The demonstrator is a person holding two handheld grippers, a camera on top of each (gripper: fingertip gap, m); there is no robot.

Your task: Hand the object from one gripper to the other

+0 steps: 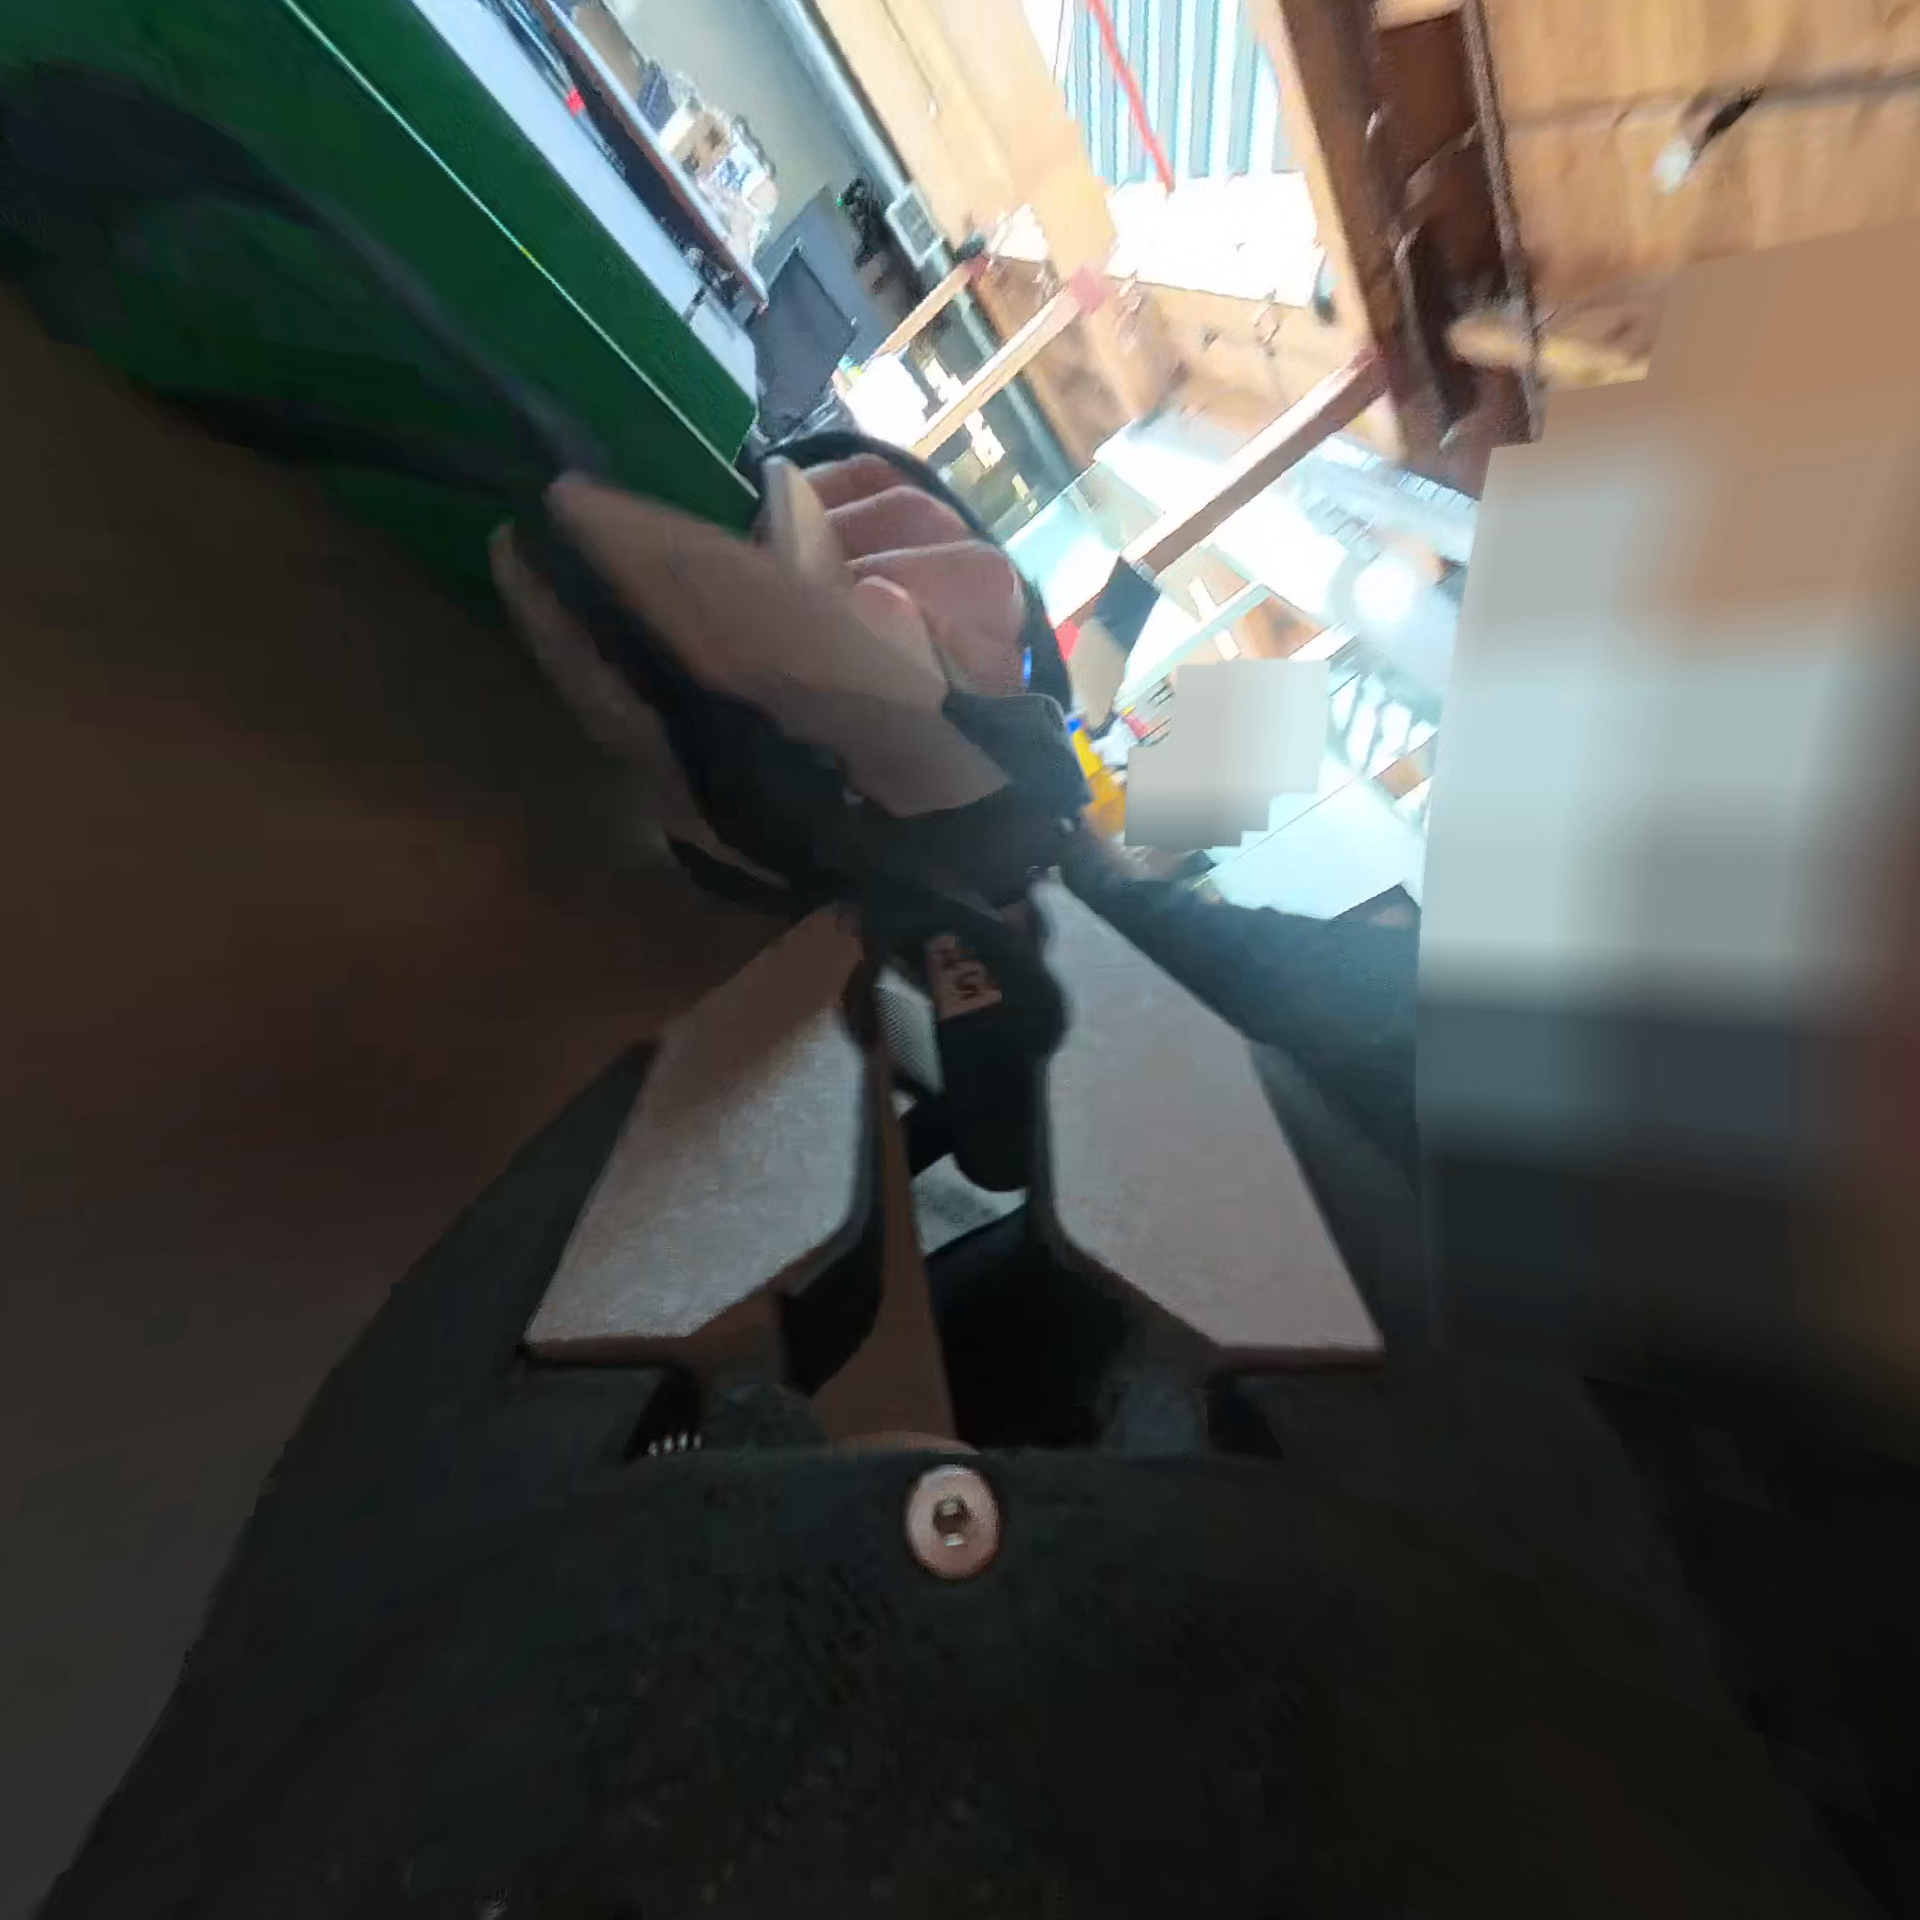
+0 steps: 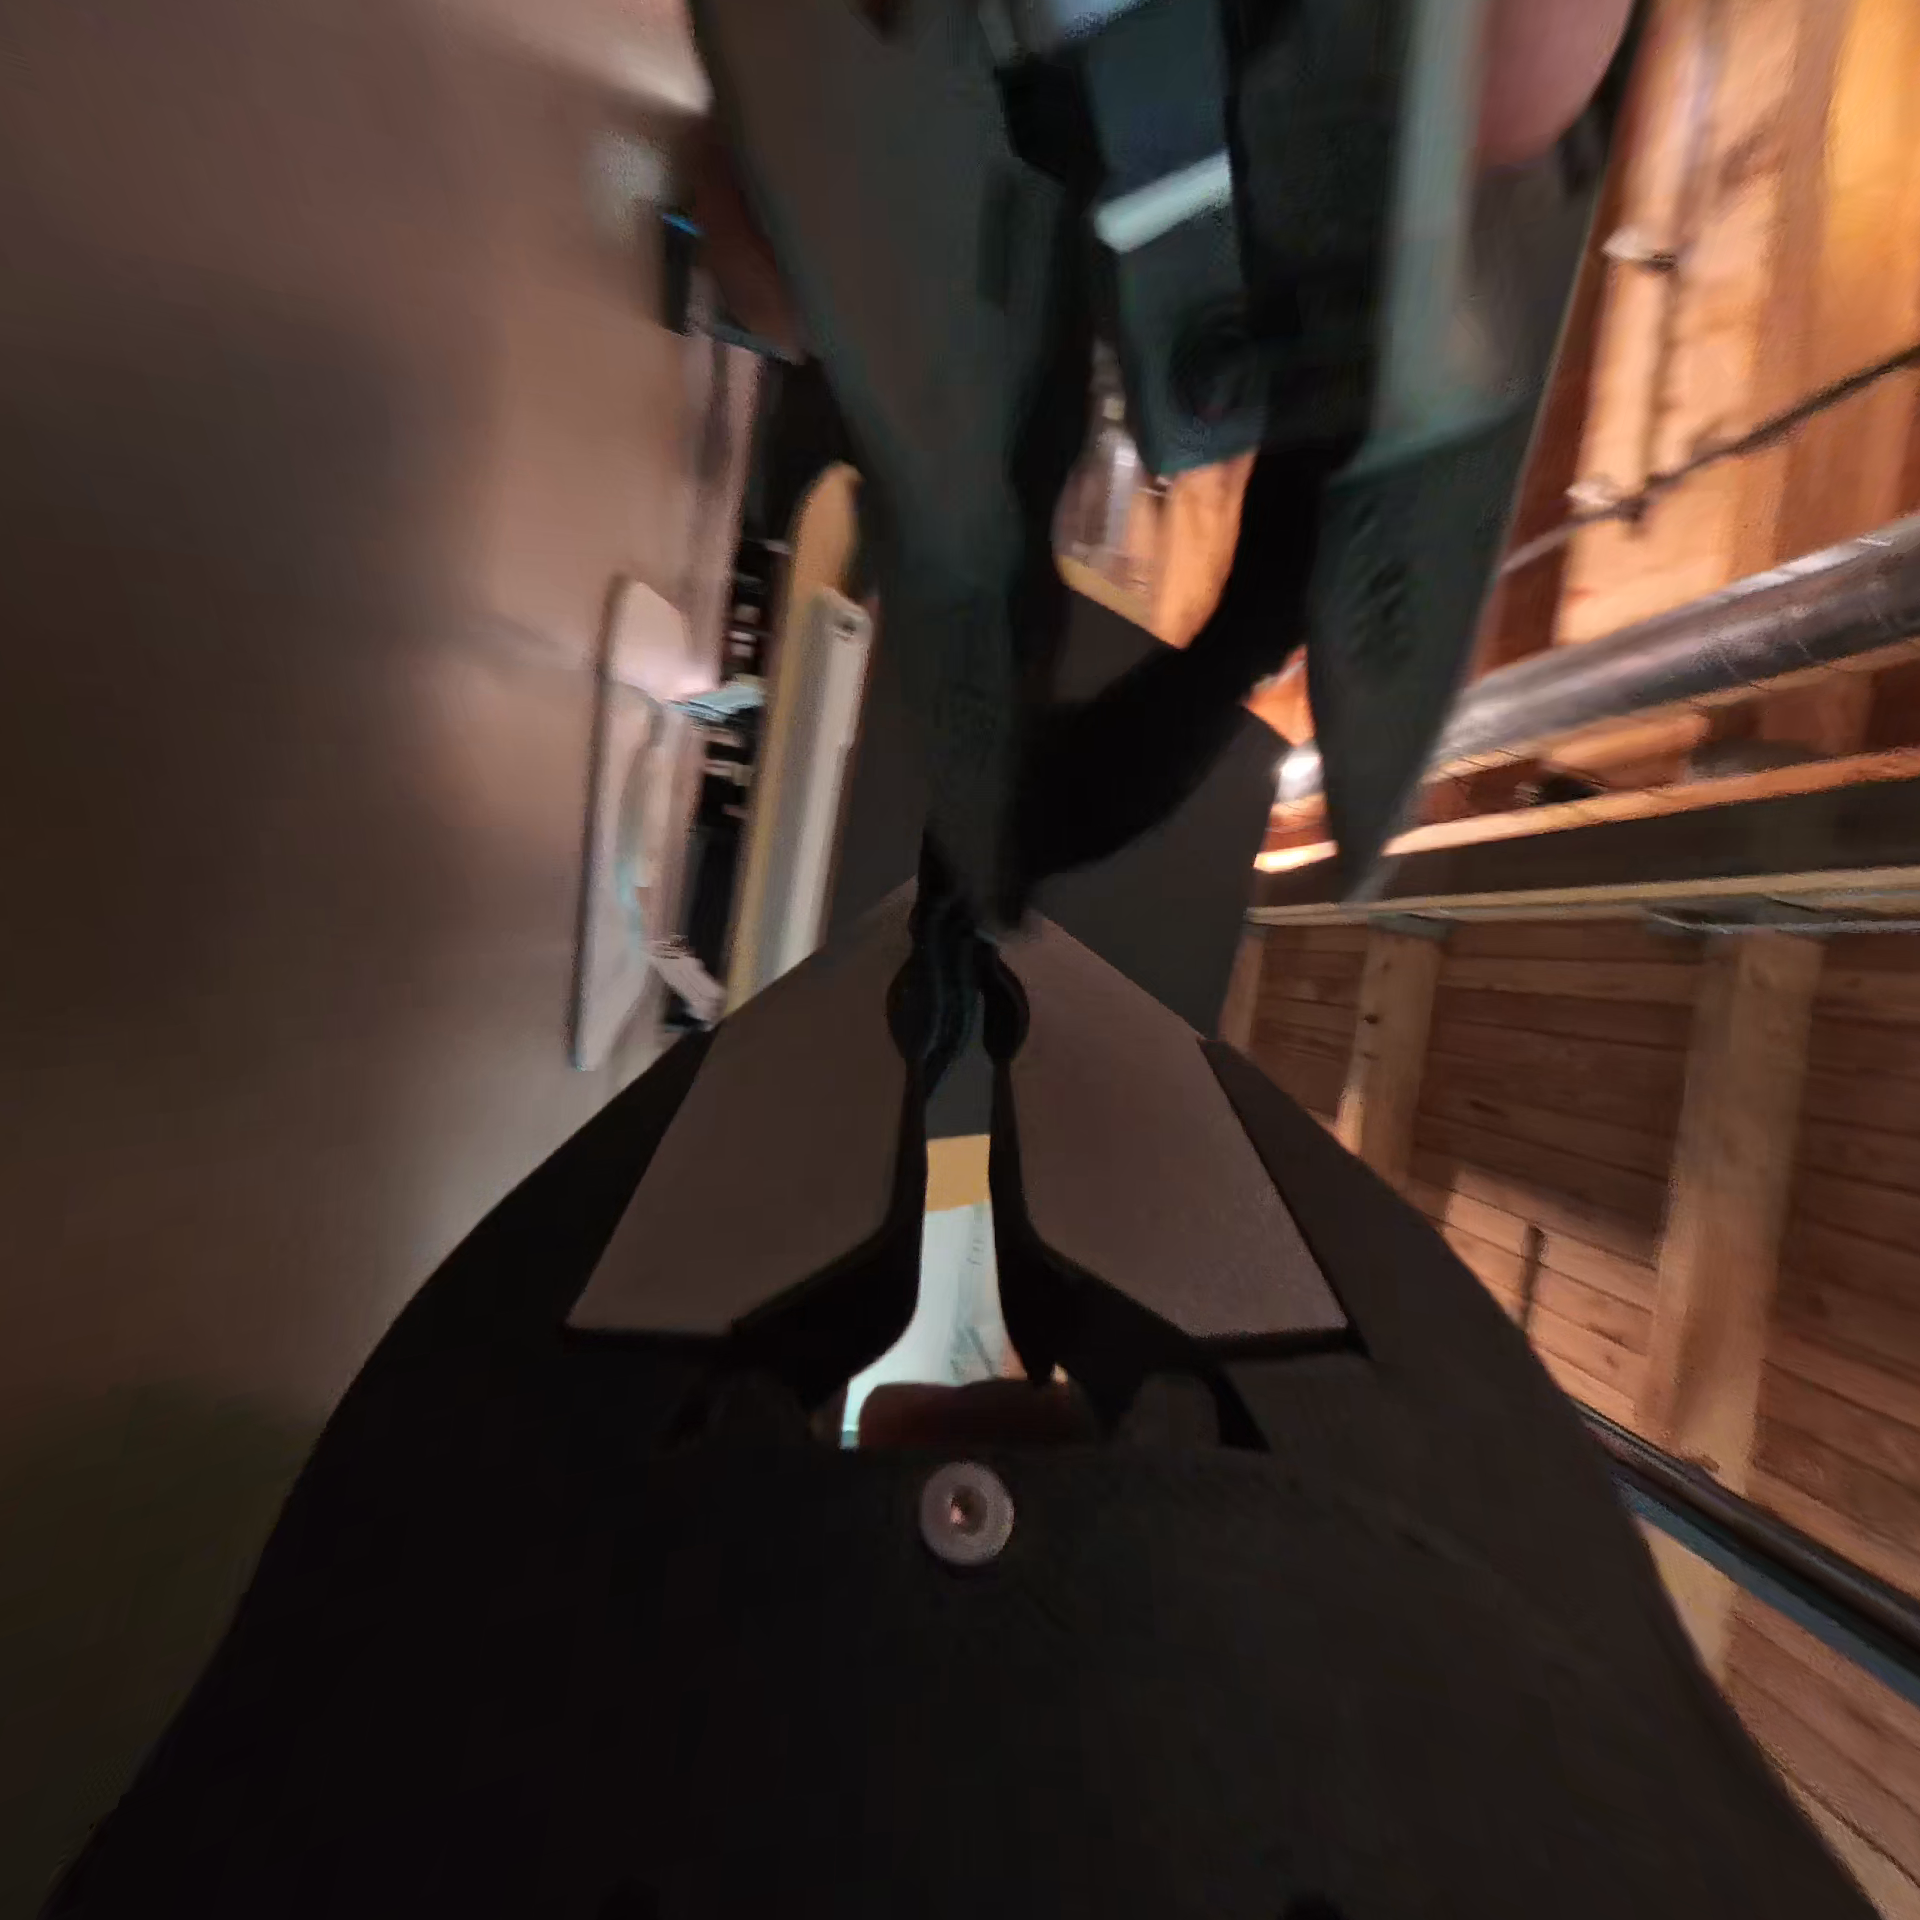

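In the left wrist view we find the left gripper [image 1: 951, 966] standing part open, its felt-faced fingers [image 1: 727, 1164] on either side of a soft black strap-like object [image 1: 977, 1039] that runs lengthwise ahead to the right gripper [image 1: 831, 727], held in a hand [image 1: 914, 561]; whether the left pads touch it we cannot tell. In the right wrist view the right gripper [image 2: 961, 977] is nearly closed, pinching the limp, matte object [image 2: 1132, 717] at its tips, with the left gripper [image 2: 1091, 623] close opposite, so we judge the transfer unfinished.
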